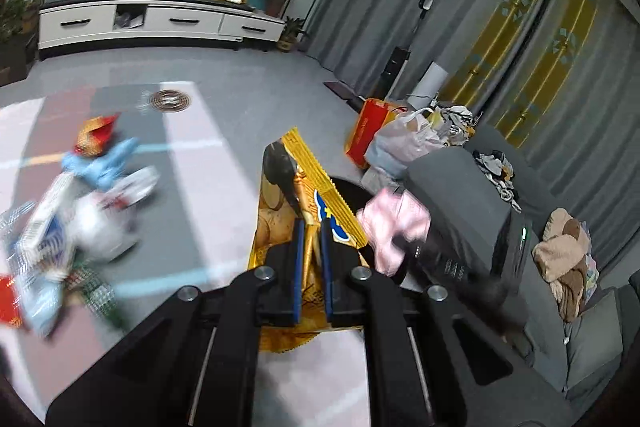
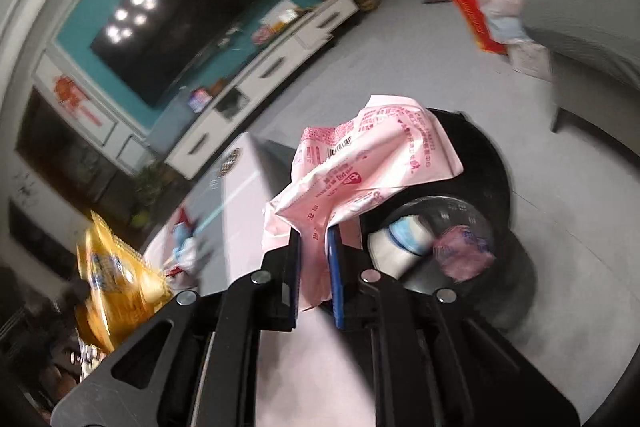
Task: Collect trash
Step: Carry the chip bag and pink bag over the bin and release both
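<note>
My left gripper [image 1: 313, 227] is shut on a yellow snack bag [image 1: 290, 183] and holds it up over the floor mat. The bag also shows at the lower left of the right wrist view [image 2: 116, 275]. My right gripper [image 2: 316, 233] is shut on a crumpled pink wrapper [image 2: 368, 163], held just above the black round trash bin [image 2: 492, 167]. The bin holds a white and blue cup [image 2: 400, 241] and a pink scrap [image 2: 464, 255]. The pink wrapper shows in the left wrist view [image 1: 394, 223], right of the yellow bag. Several loose wrappers [image 1: 80, 195] lie on the mat at left.
A grey sofa [image 1: 472, 195] stands at right with clothes on it. A red bag [image 1: 366, 129] and a white plastic bag [image 1: 404, 139] sit beside it. A white TV cabinet [image 1: 160, 23] lines the far wall. Grey curtains [image 1: 400, 7] hang behind.
</note>
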`<state>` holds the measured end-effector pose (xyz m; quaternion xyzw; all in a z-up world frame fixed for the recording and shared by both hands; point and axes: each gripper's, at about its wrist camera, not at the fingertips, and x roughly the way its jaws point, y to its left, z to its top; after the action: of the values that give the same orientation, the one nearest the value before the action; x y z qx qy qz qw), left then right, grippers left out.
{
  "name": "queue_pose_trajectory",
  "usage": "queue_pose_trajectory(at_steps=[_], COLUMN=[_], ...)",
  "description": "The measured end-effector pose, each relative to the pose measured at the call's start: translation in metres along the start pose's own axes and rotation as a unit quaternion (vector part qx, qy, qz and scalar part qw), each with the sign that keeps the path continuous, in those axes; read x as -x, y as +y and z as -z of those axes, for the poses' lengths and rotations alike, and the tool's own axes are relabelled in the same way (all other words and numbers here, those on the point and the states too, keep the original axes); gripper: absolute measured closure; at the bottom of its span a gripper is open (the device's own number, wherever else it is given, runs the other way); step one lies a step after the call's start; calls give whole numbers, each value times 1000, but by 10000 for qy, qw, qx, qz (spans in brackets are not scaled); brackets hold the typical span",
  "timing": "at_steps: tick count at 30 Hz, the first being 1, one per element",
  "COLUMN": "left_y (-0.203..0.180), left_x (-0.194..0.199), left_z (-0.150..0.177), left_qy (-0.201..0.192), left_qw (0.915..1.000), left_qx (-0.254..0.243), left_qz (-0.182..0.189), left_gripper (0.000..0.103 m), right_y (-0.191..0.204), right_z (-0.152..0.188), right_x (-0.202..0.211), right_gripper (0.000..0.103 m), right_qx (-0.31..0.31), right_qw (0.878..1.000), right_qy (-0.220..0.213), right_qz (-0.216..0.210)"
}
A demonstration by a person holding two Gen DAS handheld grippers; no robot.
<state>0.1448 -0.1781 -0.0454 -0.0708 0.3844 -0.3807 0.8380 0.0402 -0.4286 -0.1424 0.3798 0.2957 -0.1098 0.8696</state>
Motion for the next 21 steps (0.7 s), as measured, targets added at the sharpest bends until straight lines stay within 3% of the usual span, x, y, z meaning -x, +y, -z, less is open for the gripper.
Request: queue_pose_trajectory(at_steps=[4,11,15,17,21], left_y=[-28,-40,-42,-40,-39], left_x=[-57,-133,-153,-155,-150], left_z=[-15,-8,-3,-3,-3], left_qy=[268,810,941,946,880], left_qw=[9996,9962,9939,9936,9945], left_qx=[-56,-134,-267,-294,-292], left_qz=[43,-282,-505,-541,-495], left_gripper=[93,89,65,60,36], right_y=[-10,-21,-25,-27,-29], right_z=[-2,-2,-3,-3,-5], right_x=[-2,-16,-19,-17,-12], right_gripper=[89,87,72,68,63], right_qx=[66,199,176,123,74], right_qw=[9996,9973,9952,9950,9952], right_qy=[0,215,255,233,122], right_qz=[265,678,924,958,973])
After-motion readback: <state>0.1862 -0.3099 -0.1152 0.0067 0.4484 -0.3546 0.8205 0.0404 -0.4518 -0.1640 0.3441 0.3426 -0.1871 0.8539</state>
